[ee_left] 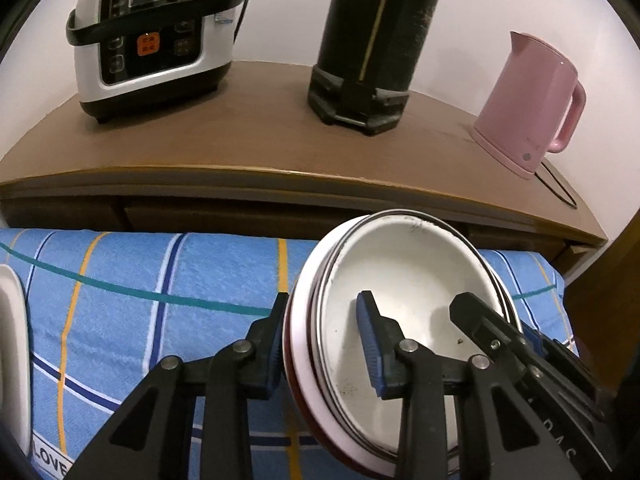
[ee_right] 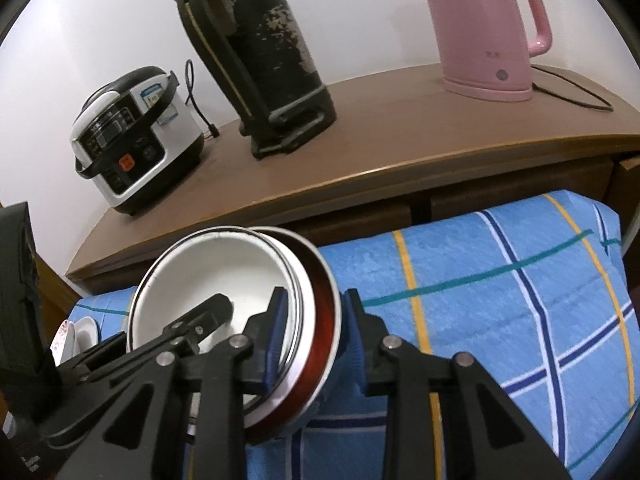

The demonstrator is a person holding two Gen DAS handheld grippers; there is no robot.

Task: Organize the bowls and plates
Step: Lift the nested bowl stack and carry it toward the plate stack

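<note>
A stack of bowls (ee_left: 404, 276), white inside with a metal rim and a white and dark red outer bowl, is held tilted above the blue checked cloth (ee_left: 160, 288). My left gripper (ee_left: 324, 344) is shut on the stack's left rim. My right gripper (ee_right: 316, 336) is shut on the opposite rim of the stack (ee_right: 224, 268). Each gripper's finger shows inside the bowl in the other's view. A white dish (ee_left: 12, 352) lies at the cloth's left edge, also small in the right wrist view (ee_right: 80, 332).
Behind the cloth stands a brown wooden counter (ee_left: 256, 140) with drawers. On it are a white and black rice cooker (ee_left: 156, 36), a tall black thermos (ee_left: 372, 44) and a pink kettle (ee_left: 532, 108) with its cord.
</note>
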